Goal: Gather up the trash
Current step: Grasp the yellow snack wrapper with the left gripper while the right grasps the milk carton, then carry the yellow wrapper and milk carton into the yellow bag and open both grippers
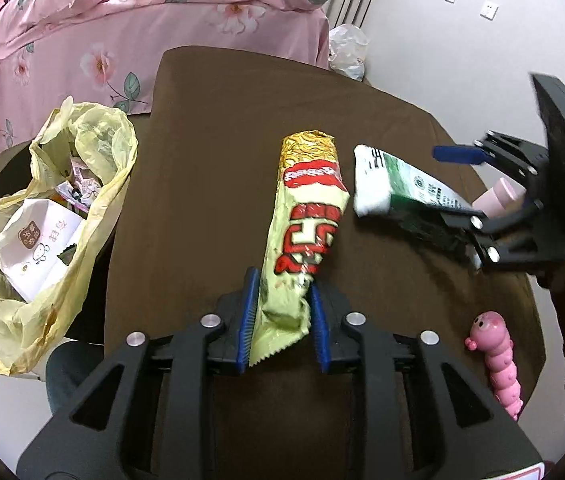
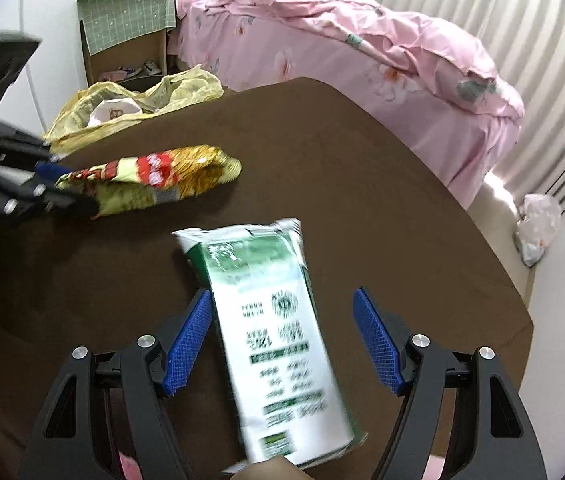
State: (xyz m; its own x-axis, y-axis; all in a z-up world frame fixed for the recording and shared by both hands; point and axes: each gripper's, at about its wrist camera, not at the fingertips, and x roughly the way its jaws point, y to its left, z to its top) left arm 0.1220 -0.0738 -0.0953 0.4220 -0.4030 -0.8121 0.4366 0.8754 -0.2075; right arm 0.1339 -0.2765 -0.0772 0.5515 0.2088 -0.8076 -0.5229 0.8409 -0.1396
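Trash on a brown-covered table (image 1: 210, 152) amounts to two loose pieces: one yellow-green snack wrapper (image 1: 306, 220) with red lettering and a gold end, and one white-and-green packet (image 2: 278, 336). One yellow plastic bag (image 1: 42, 216) hangs open off the table's left edge, already holding a white paper box (image 1: 38, 248) and several smaller wrappers. One pink caterpillar toy (image 1: 498, 364) lies near the table's right edge.

Two handheld grippers are at work. The left gripper (image 1: 282, 312) has its blue pads (image 1: 247, 320) a narrow way apart, with the crimped end of the snack wrapper between them; the left pad lies against the wrapper's edge and the right pad meets its crumpled side, though how firmly they press cannot be told. The wrapper runs forward from the jaws over the table, gold end farthest away.

The right gripper (image 2: 286, 340) stands with its jaws wide apart. The white-and-green packet lies lengthwise between them, tilted toward the left pad (image 2: 188, 344) and about touching it, while a clear gap separates it from the right pad. A fingertip (image 2: 270, 470) shows at the packet's near end. In the left wrist view the packet rests on the lower finger, the upper finger raised clear of it.

Beyond the table stand one bed with pink floral bedding (image 2: 362, 40) and one crumpled white plastic bag (image 2: 538, 220) on the floor.
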